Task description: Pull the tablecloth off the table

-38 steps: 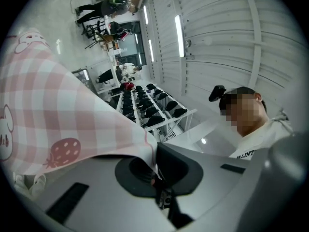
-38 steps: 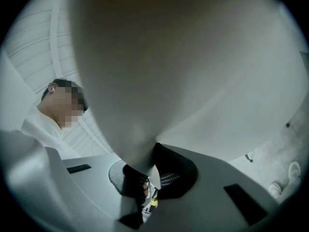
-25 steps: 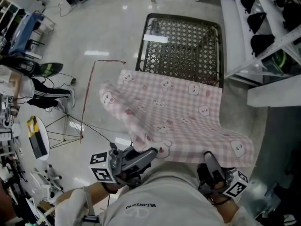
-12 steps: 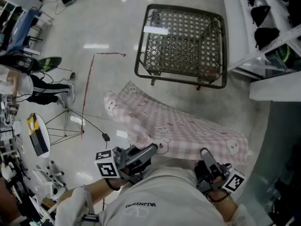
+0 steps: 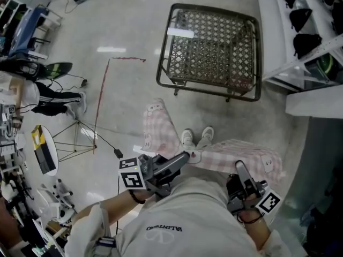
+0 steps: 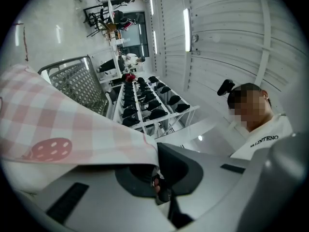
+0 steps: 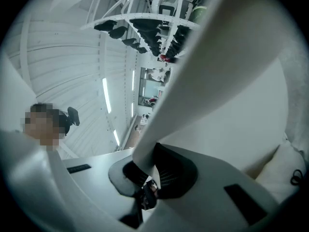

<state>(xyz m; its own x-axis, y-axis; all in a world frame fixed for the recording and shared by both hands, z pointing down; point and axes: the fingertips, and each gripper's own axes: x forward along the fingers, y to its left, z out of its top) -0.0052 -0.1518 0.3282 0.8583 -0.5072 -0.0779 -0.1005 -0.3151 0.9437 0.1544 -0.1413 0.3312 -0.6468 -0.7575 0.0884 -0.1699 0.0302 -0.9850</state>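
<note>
Both left claw (image 5: 184,156) and right claw (image 5: 239,167) pinch the tablecloth (image 5: 159,128), torso (image 5: 182,218) hiding its edge.

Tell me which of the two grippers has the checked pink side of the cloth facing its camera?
The left gripper: the tablecloth it pinches shows pink checks in its view, while the right gripper sees only plain pale fabric.

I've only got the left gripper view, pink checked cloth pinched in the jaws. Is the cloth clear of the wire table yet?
Observer: Yes. The head view shows the tablecloth hanging free, none of it on the wire table.
Operator: Is the right gripper holding it too?
Observer: Yes, the right gripper is shut on a white fold of it.
Operator: Where does it hang?
Observer: To either side of the person's shoes.
</note>
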